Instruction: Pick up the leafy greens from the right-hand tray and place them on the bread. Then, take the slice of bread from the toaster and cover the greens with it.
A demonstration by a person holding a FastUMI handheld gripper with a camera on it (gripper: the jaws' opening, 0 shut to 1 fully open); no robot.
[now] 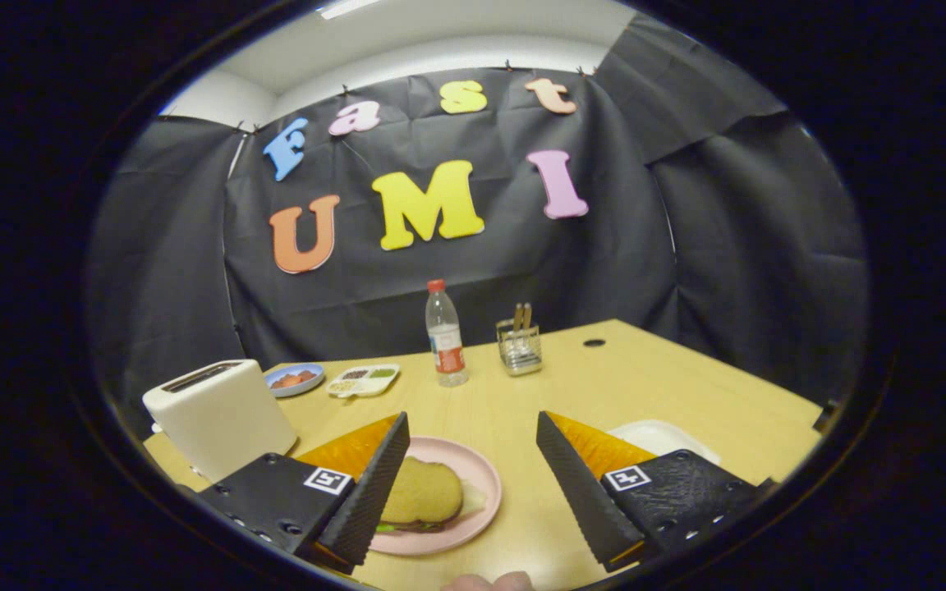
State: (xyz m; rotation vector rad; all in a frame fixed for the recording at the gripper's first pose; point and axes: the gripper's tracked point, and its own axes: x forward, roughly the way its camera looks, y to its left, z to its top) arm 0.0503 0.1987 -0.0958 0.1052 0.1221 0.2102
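A slice of bread (422,491) lies on top of a sandwich stack on the pink plate (479,476), with a thin green edge of leafy greens (395,526) showing under it. The plate sits between my fingers, nearer the left one, which overlaps its left rim. My gripper (473,435) stands open above the table with nothing between its fingers. The white toaster (218,414) stands to the left, beyond the left finger; I cannot see into its slots. A white tray (663,437) shows behind the right finger, mostly hidden.
At the back of the wooden table (686,386) stand a water bottle (445,335), a wire holder with sticks (519,341), a divided white dish (363,380) and a small blue plate (295,378). A fingertip (489,582) of the person's hand shows at the bottom.
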